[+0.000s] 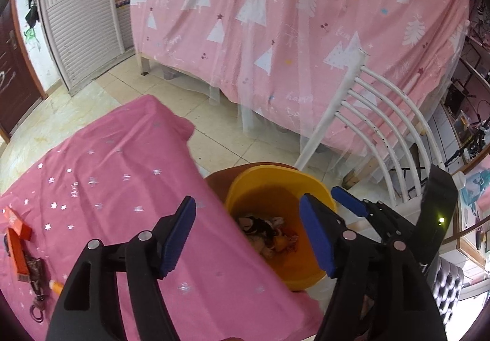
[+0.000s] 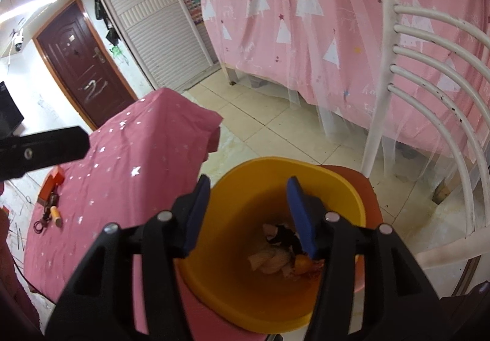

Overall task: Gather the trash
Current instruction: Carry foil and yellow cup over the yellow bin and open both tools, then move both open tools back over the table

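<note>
Over the yellow bin (image 2: 275,249) we hold both grippers, jaws apart and empty. Trash (image 2: 284,252) lies at the bin bottom, dead ahead of our right gripper (image 2: 248,218); for our left gripper (image 1: 248,237) the bin sits at 1 o'clock. Leftovers, an orange box (image 1: 16,237) and a small tube (image 1: 56,286), stay on the pink cloth (image 1: 122,188) at 9 o'clock, likely nearer the left.
</note>
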